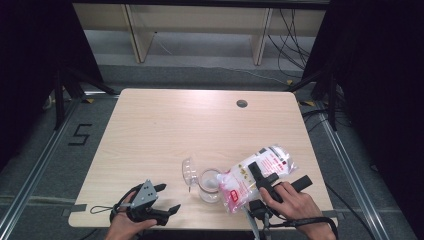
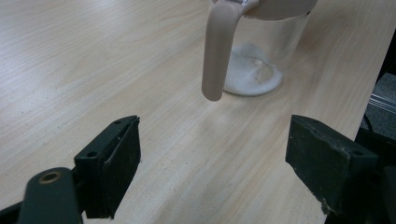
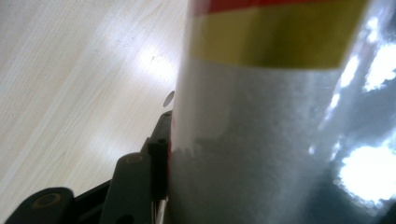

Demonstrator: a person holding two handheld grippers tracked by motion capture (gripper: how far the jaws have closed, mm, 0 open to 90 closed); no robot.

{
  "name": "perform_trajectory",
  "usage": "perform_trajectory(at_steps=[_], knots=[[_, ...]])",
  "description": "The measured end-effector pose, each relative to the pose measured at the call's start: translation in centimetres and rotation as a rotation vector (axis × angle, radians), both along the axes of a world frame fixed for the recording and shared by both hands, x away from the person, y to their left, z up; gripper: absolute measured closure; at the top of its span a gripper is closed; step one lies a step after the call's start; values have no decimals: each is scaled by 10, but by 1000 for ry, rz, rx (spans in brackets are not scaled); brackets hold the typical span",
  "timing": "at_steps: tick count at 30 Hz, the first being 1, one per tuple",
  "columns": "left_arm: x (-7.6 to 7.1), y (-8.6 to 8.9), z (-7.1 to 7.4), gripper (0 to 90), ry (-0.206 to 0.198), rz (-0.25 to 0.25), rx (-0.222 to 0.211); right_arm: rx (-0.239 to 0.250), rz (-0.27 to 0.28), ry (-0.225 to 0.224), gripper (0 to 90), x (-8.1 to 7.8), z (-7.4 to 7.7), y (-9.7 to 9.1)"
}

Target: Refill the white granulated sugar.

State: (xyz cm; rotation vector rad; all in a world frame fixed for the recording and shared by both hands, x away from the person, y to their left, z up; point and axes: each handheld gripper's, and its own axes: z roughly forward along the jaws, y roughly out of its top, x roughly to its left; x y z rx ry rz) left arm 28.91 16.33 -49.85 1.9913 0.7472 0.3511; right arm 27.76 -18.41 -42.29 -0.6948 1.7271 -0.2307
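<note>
Bag [image 1: 260,175] of white powder, lower right of high view, tilted over glass jar [image 1: 210,185], clamped in right gripper [image 1: 264,181]; jar at lower centre on table [image 1: 165,125]; left gripper [image 1: 167,199] lower left, jaws wide, holding nothing

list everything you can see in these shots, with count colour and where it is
bag: 1, clear plastic with white contents and red and yellow print, near right of the table, tilted with its lower end at the jar's mouth, clamped in the right gripper
jar: 1, clear glass, a little white powder on its bottom, near edge of the table beside the bag
lid: 1, clear, open, at the jar's left rim
table: 1, light wood, centre
hole: 1, dark, round, far right of the tabletop
left gripper: 1, black, near left, jaws open
right gripper: 1, black, near right, shut on the bag
</note>
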Motion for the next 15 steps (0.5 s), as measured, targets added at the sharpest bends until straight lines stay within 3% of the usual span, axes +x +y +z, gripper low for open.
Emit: perform_trajectory(at_steps=[10,15], knots=[[0,0,0,177,-1,4,-3,3,-1,0,551,0,0,0],[0,1,1,177,-6,0,15,5,3,0,552,0,-1,0]])
